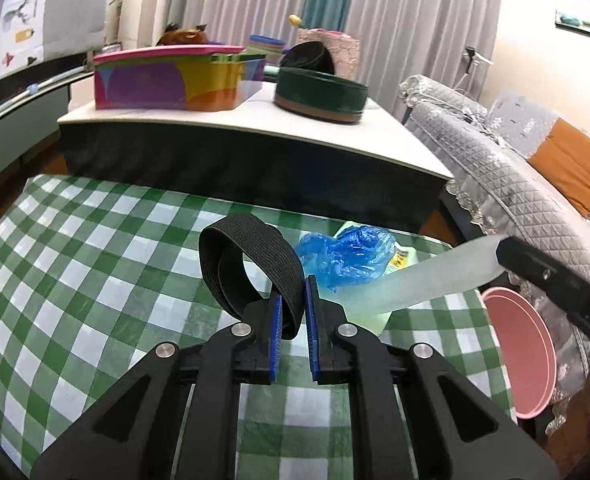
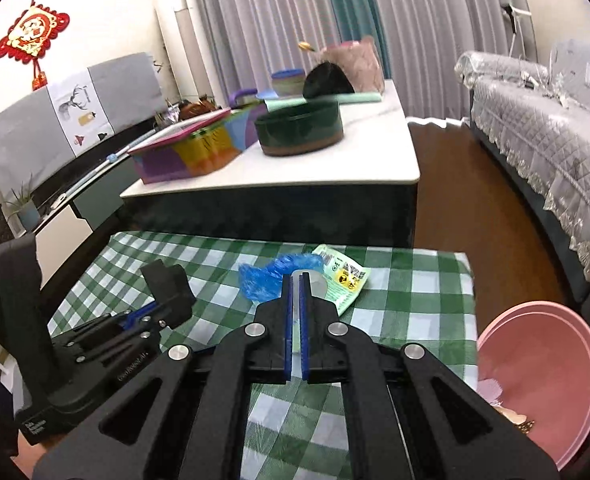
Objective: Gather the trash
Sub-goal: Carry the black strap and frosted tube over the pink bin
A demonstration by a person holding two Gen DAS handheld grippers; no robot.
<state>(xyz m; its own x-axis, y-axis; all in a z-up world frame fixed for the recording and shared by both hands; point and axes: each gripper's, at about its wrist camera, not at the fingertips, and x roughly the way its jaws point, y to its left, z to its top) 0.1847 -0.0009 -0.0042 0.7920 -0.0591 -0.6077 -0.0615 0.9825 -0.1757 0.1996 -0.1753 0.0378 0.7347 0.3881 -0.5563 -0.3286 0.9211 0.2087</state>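
A black elastic band (image 1: 251, 268) stands curled in a loop on the checked cloth (image 1: 95, 248). Just right of it lies a crumpled blue plastic bag (image 1: 347, 256), resting on a flat green packet (image 2: 345, 278). A pale translucent strip (image 1: 423, 276) slants above the packet's right side.

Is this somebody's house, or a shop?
Most likely a living room in a house: there's a sofa with a quilted cover, long curtains, and a red wall ornament.

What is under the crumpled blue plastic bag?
The blue plastic bag lies partly on a green packet, on the checked cloth. How far the packet reaches underneath is hidden by the bag.
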